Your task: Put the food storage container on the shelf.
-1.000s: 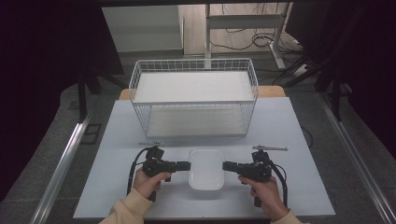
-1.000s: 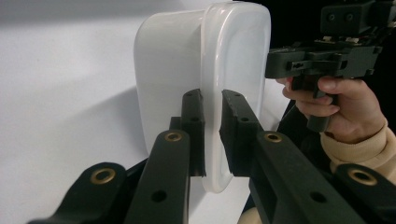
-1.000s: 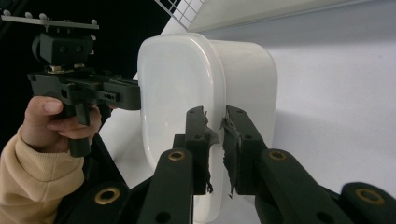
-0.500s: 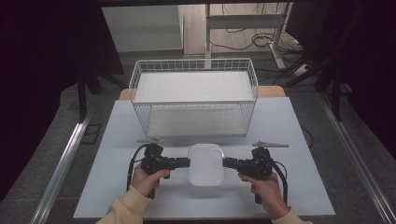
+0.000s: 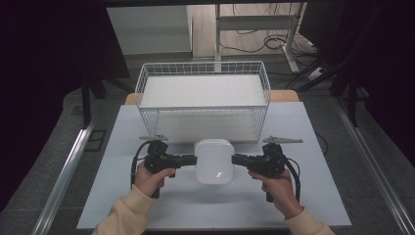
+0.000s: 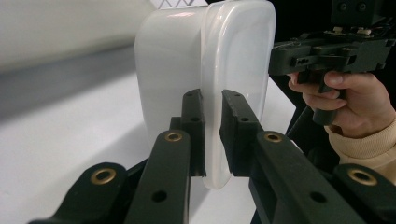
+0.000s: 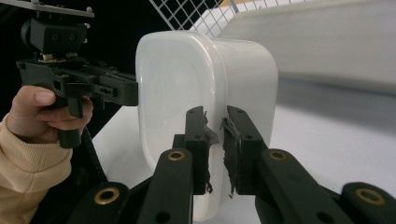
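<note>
A white wire basket (image 5: 203,100) stands at the far side of the white table (image 5: 122,196). Just in front of it, a lidded white plastic container (image 5: 214,161) is held level by opposite rims, apparently for balance, each rim clamped by the left gripper (image 5: 188,159) and right gripper (image 5: 240,159).

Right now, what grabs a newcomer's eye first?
The white lidded plastic container, near the table's front centre, pinched at its rim from both sides: the left gripper and the right gripper each clamp the lid's edge. Behind it stands a large white wire basket, reaching to the far edge of the pale table.
</note>
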A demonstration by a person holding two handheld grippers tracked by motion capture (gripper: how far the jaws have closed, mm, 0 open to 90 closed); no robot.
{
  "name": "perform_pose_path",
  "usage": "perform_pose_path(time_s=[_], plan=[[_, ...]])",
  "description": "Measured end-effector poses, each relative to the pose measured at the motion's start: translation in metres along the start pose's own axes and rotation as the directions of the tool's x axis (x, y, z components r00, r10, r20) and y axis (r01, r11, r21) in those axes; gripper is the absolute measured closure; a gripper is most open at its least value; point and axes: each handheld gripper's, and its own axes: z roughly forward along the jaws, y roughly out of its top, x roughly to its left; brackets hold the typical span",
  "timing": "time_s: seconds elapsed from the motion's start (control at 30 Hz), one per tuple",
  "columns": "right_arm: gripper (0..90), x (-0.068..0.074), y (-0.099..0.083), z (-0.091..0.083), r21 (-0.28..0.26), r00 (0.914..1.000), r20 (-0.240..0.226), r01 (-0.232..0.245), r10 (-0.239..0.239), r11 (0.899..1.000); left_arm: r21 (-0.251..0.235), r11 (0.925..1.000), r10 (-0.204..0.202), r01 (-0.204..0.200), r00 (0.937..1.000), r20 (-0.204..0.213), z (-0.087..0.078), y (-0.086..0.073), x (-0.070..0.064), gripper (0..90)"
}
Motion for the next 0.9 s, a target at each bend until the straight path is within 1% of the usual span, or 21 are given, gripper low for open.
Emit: perform_pose_path(time_s=[0.03, 0.07, 0.1, 0.17, 0.3, 0.4, 0.57, 0.77, 0.9], plan=[[79.7, 0.001, 0.006, 0.0, -0.008, 1.0, -0.002, 0.009, -0.009, 1.0, -0.002, 1.0, 0.007, -0.007, 1.0, -0.002, -0.001, 0.003, 0.0, 80.4], [79.7, 0.001, 0.006, 0.0, -0.008, 1.0, -0.002, 0.009, -0.009, 1.0, -0.004, 0.9999, 0.01, -0.01, 0.9999, -0.005, -0.002, 0.005, -0.001, 80.4], [79.7, 0.003, 0.011, 0.0, -0.012, 0.9998, 0.0, 0.019, -0.019, 1.0, -0.009, 0.9998, 0.017, -0.017, 0.9998, -0.009, -0.003, 0.007, -0.002, 80.4], [79.7, 0.004, 0.015, 0.0, -0.015, 0.9996, 0.0, 0.027, -0.027, 1.0, -0.017, 0.9996, 0.023, -0.024, 0.9996, -0.013, -0.006, 0.013, -0.003, 80.4], [79.8, 0.007, 0.025, -0.002, -0.024, 0.9987, 0.0, 0.051, -0.051, 0.998, -0.031, 0.9987, 0.041, -0.041, 0.9991, -0.01, -0.01, 0.021, -0.006, 80.4], [79.8, 0.011, 0.033, -0.004, -0.027, 0.9982, 0.001, 0.06, -0.06, 0.998, -0.04, 0.9978, 0.053, -0.053, 0.9986, -0.011, -0.013, 0.027, -0.008, 80.4], [79.7, 0.015, 0.045, -0.005, -0.033, 0.9963, 0.006, 0.085, -0.085, 0.996, -0.049, 0.9969, 0.06, -0.061, 0.9981, -0.014, -0.017, 0.035, -0.009, 80.4], [79.8, 0.017, 0.054, -0.003, -0.036, 0.9957, 0.0, 0.092, -0.092, 0.995, -0.053, 0.9964, 0.066, -0.067, 0.9977, -0.019, -0.022, 0.044, -0.008, 80.4], [79.7, 0.017, 0.057, -0.002, -0.041, 0.9953, 0.001, 0.097, -0.097, 0.994, -0.059, 0.996, 0.066, -0.067, 0.9976, -0.022, -0.024, 0.047, -0.008, 80.3]])
